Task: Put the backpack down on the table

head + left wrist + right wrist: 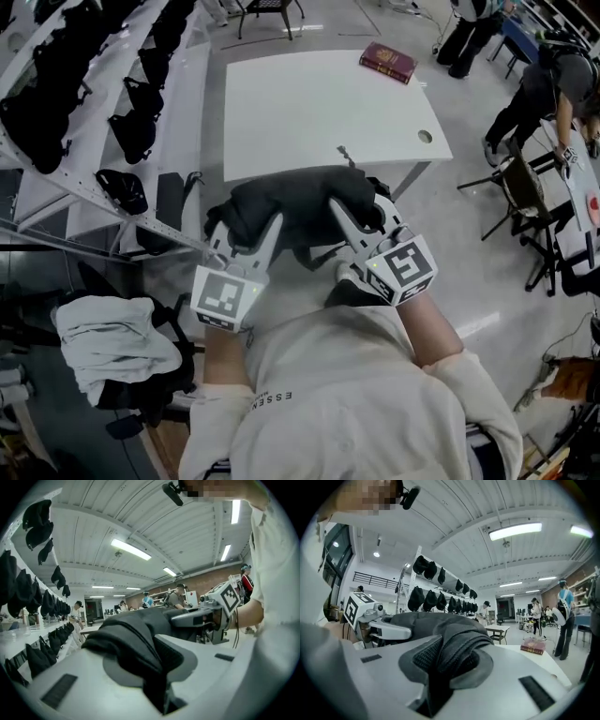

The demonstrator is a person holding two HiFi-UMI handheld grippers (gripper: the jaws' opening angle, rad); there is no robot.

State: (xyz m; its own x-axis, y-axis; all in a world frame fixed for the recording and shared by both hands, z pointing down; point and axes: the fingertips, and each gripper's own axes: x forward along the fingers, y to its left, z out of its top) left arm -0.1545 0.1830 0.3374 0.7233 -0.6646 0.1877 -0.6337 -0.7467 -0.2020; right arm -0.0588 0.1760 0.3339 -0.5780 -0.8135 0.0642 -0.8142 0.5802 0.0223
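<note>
The left gripper (246,230) and right gripper (361,214) are carrying the backpack (300,199), their fingers pinching its fabric. The counter (319,103) is lying just ahead, calling for lowering, then release.

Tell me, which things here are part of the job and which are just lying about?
In the job: backpack, clamped in the left tongs and right tongs; table.

Lying about: book on the table's far corner; white cloth; black caps on the rack.
</note>
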